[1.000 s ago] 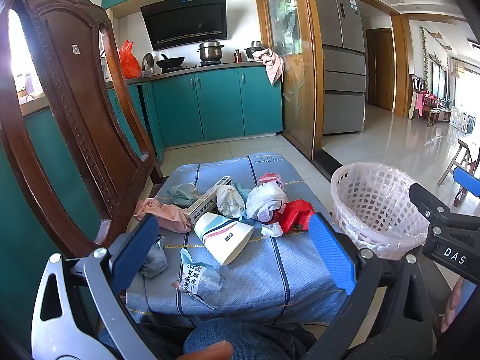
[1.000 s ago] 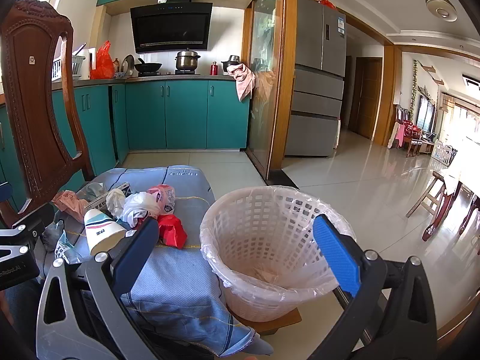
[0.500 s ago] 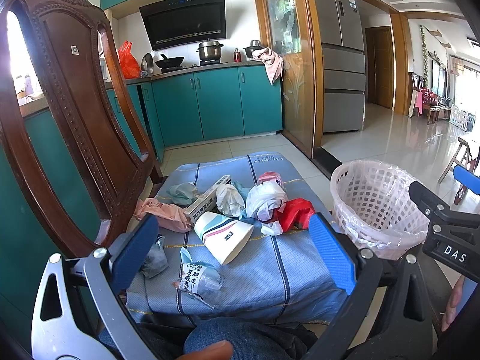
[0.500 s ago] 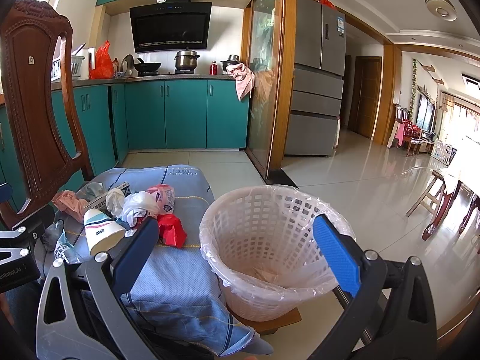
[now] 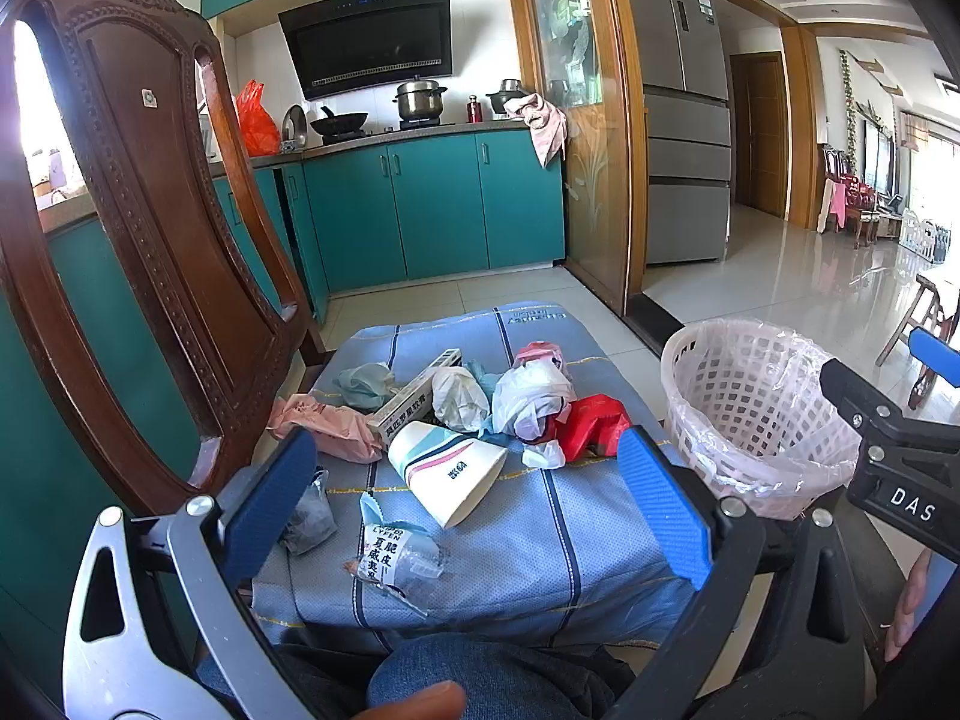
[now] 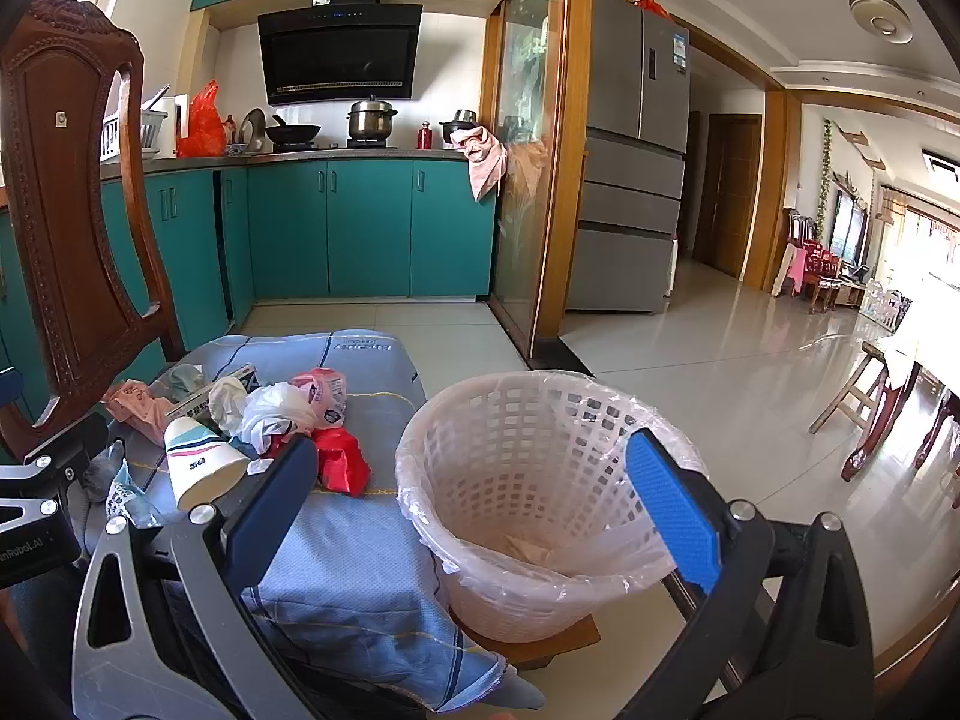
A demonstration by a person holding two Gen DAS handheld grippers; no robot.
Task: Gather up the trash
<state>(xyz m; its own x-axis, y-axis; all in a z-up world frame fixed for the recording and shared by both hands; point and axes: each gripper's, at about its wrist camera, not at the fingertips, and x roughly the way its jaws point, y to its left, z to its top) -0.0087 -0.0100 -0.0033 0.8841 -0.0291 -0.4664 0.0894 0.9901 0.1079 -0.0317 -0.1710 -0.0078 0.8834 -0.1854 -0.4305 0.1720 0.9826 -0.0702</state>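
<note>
Blue-striped cloth (image 5: 540, 546) is carrying the trash: a paper cup (image 5: 447, 471) is lying on its side among crumpled bags, its long axis running toward the camera, its open mouth pointing near-right and its base toward the narrow box (image 5: 414, 399) lying diagonally behind it. The left gripper (image 5: 462, 516) is hovering over the near edge with its blue pads wide apart and holding nothing. The right gripper (image 6: 480, 510) is also gaping empty, framing the lined white basket (image 6: 540, 420) standing just right of the cloth.
</note>
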